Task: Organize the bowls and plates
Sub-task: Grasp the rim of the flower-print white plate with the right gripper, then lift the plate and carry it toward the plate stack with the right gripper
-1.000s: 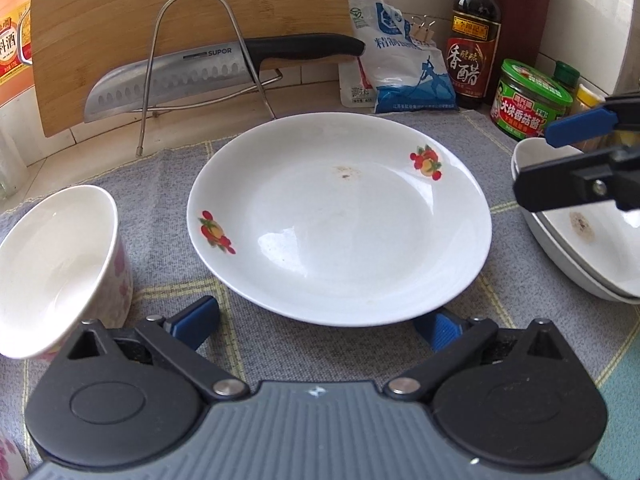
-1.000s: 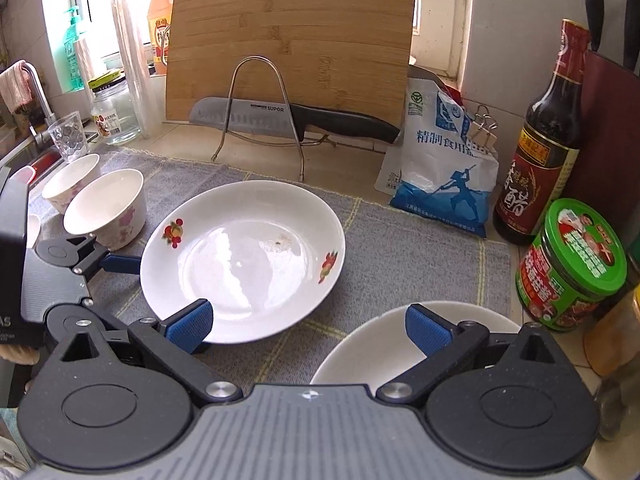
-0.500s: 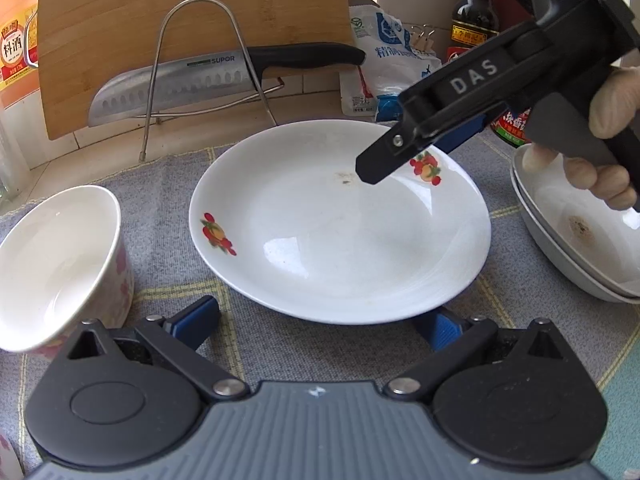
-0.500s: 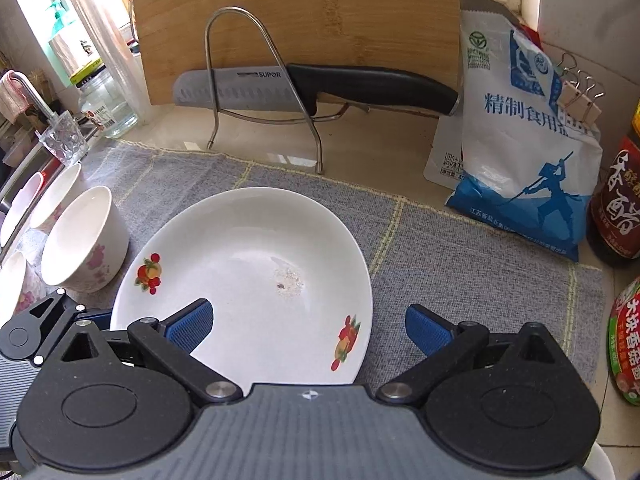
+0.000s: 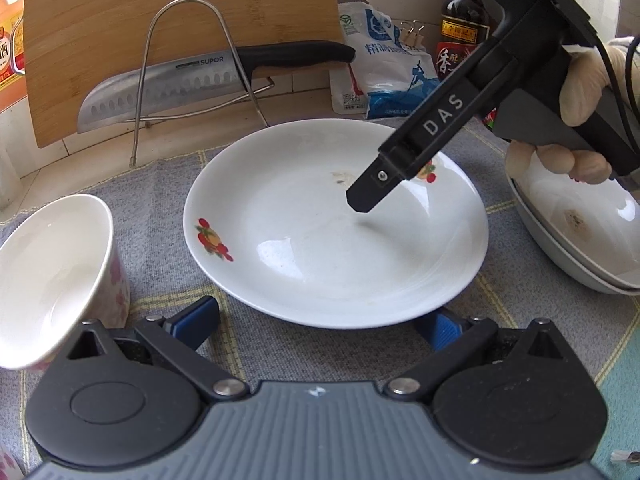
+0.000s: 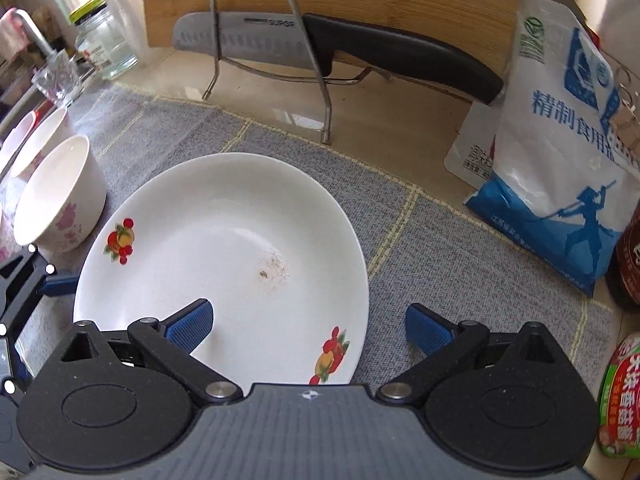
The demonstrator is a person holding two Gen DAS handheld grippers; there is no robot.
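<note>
A white plate with fruit prints lies on the grey mat; it also shows in the right wrist view. My left gripper is open at the plate's near rim, its jaws wide on either side. My right gripper is open and hovers over the plate's right edge, one finger above the plate, the other above the mat. It shows from the side in the left wrist view. A white floral bowl stands left of the plate. Two stacked white bowls sit at the right.
A knife rests on a wire rack before a bamboo board. A salt bag, a sauce bottle and a green-lidded jar stand at the back right. More bowls and a glass jar sit far left.
My right gripper moved left from above the stacked bowls to over the plate and came lower. My left gripper stayed at the plate's near rim.
</note>
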